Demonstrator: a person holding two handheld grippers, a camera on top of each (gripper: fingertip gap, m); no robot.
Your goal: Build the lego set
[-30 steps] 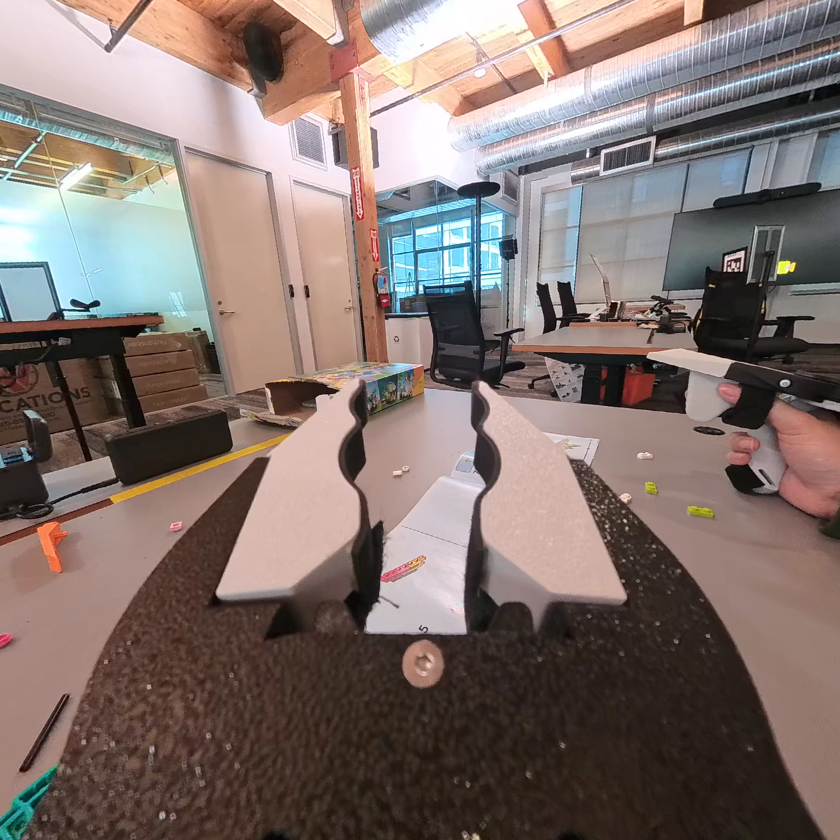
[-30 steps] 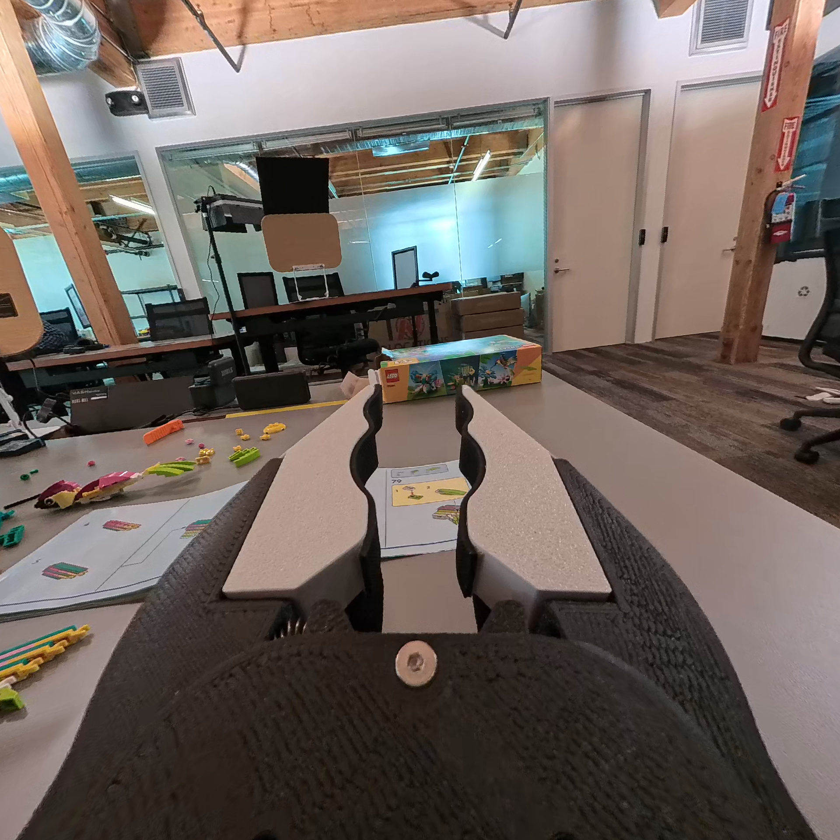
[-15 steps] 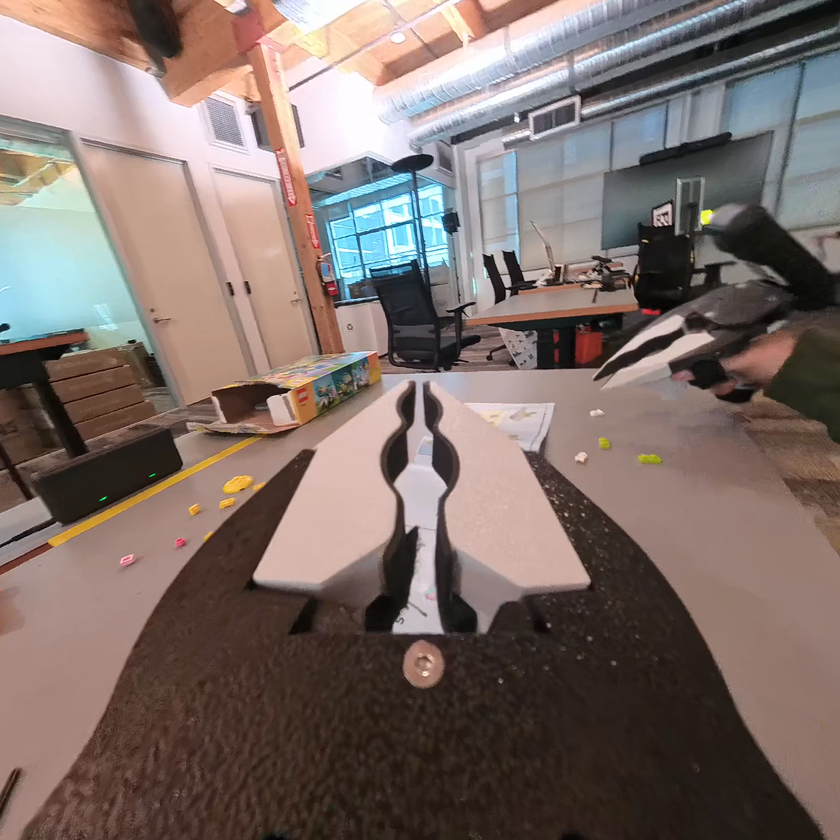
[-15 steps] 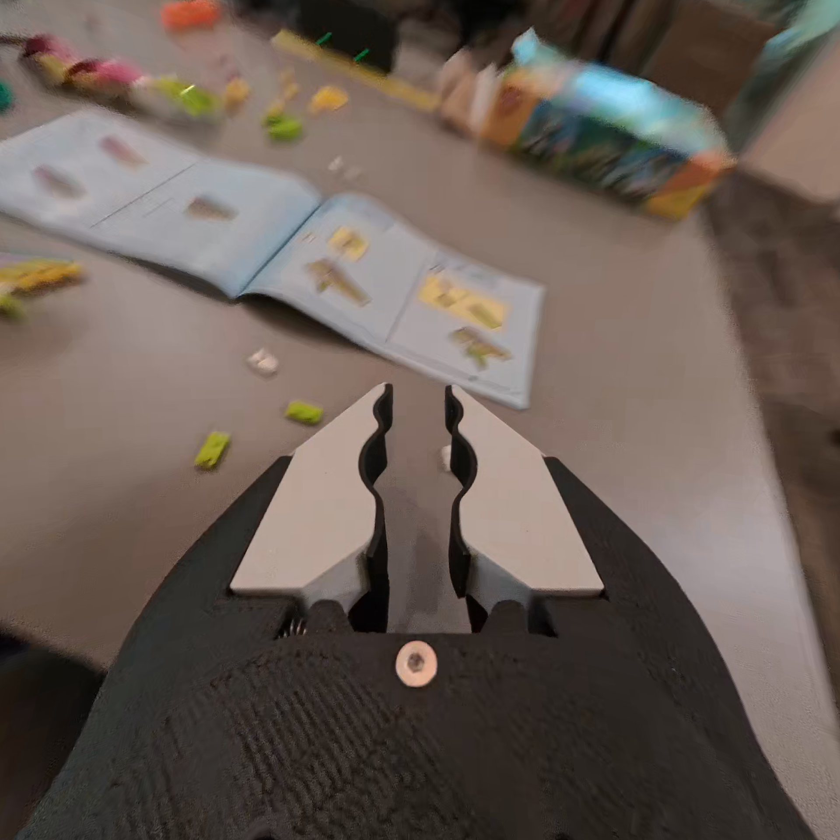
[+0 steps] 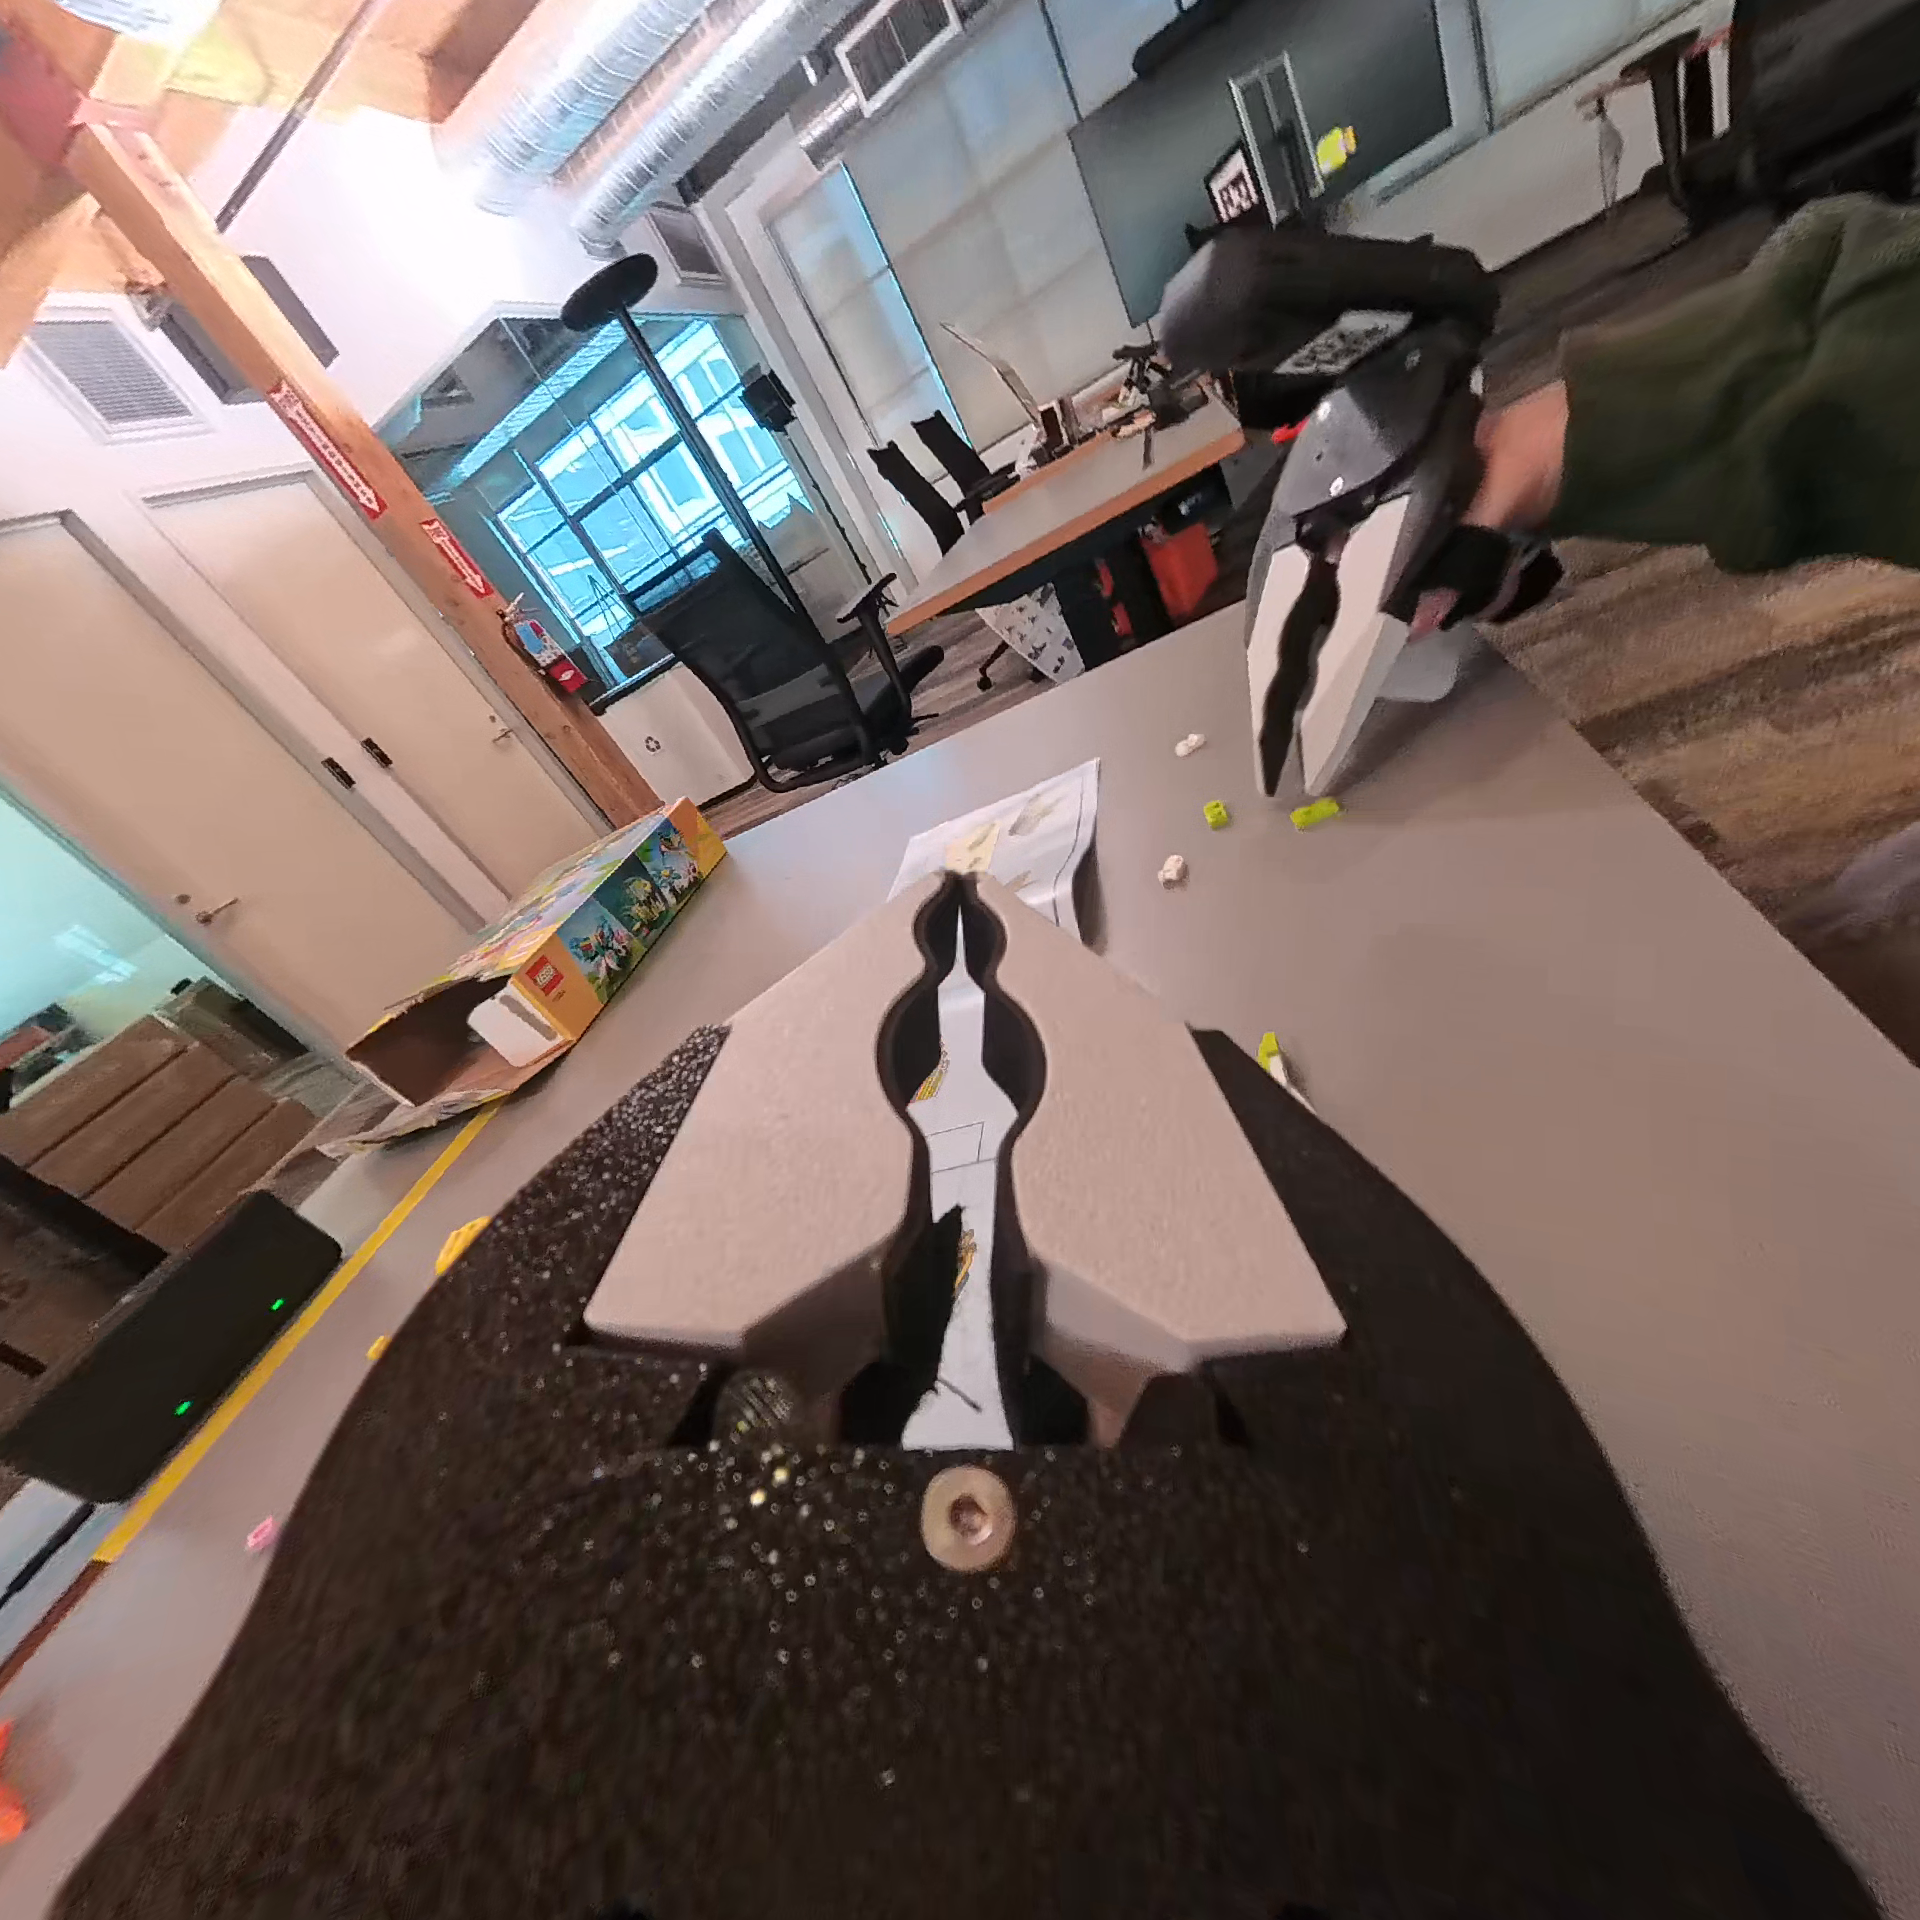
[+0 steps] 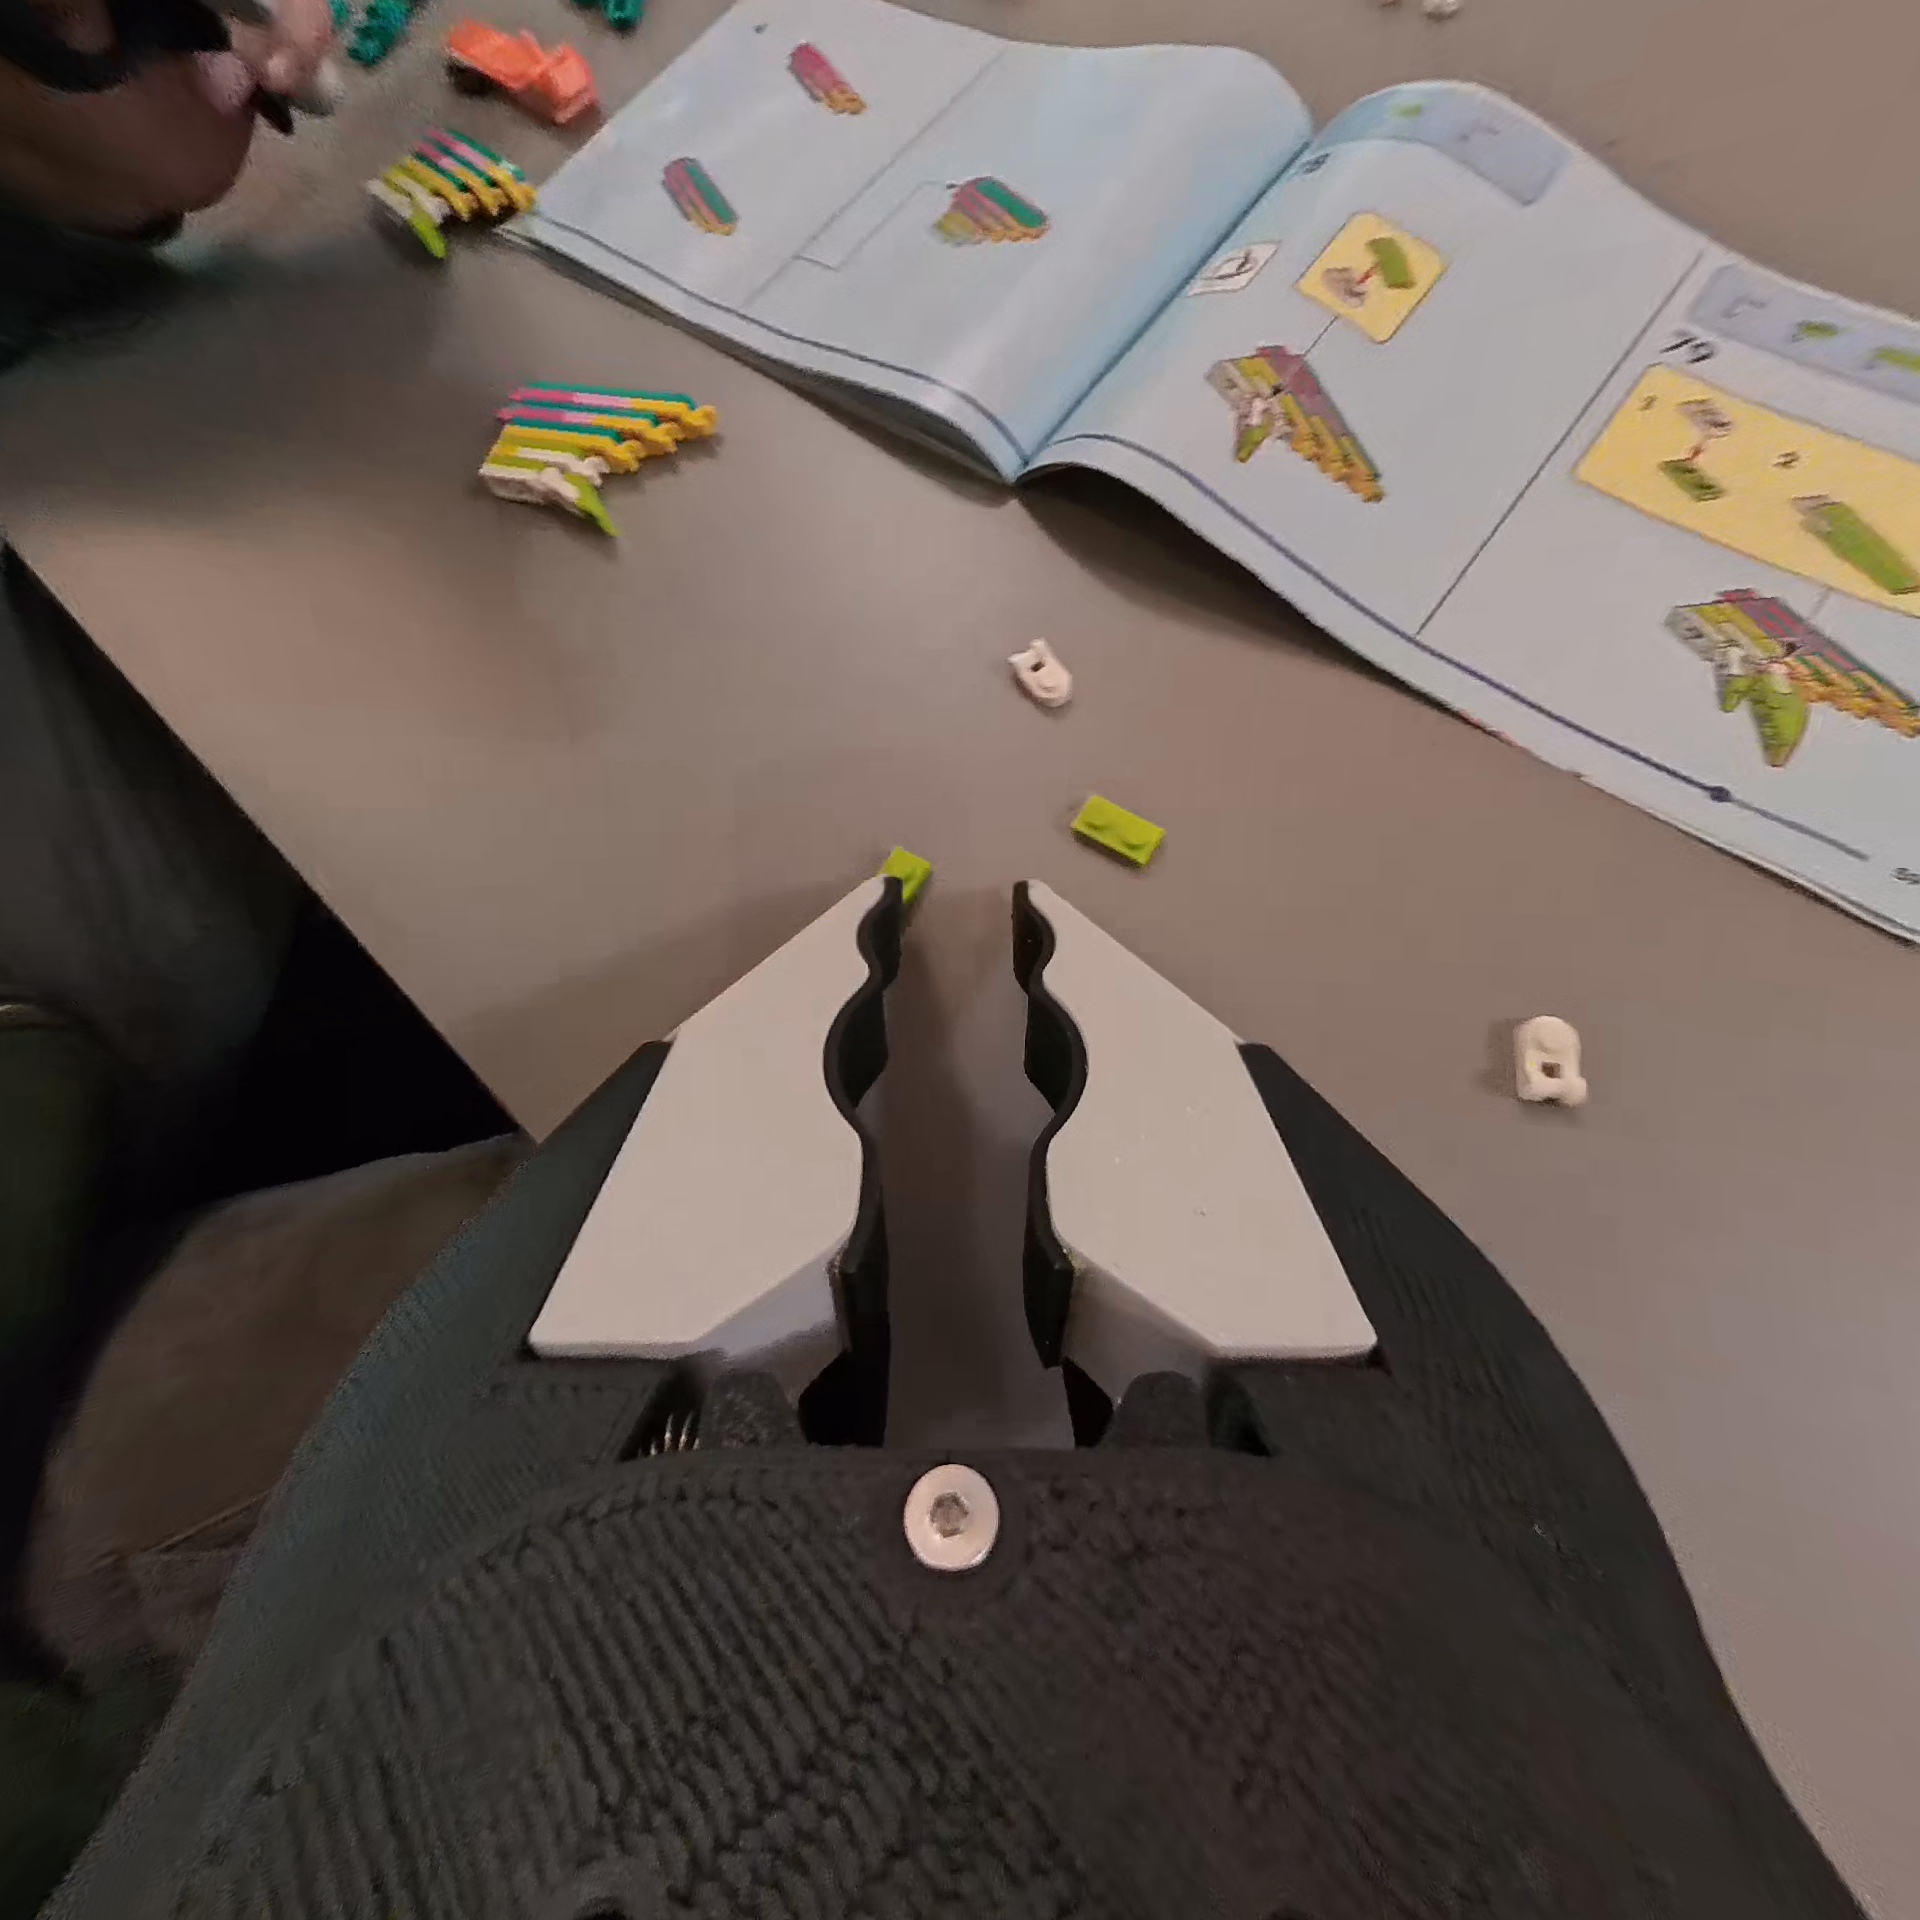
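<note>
Left wrist view: your left gripper (image 5: 961,914) is hovering over the instruction booklet (image 5: 1013,831), jaws nearly closed, gripping nothing. Right wrist view: your right gripper (image 6: 951,894) is pointing at the table (image 6: 727,665), jaws narrowly parted, a lime brick (image 6: 906,871) touching one tip.

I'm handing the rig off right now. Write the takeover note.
Left claw: shut, empty, above the booklet.
Right claw: open, empty, low over the table, a lime piece at its left fingertip.
Loose nearby: lime plate, two white pieces.
Done: two striped wing stacks beside the booklet.
Left: pick up the small pieces and add them as the open pages show.
</note>
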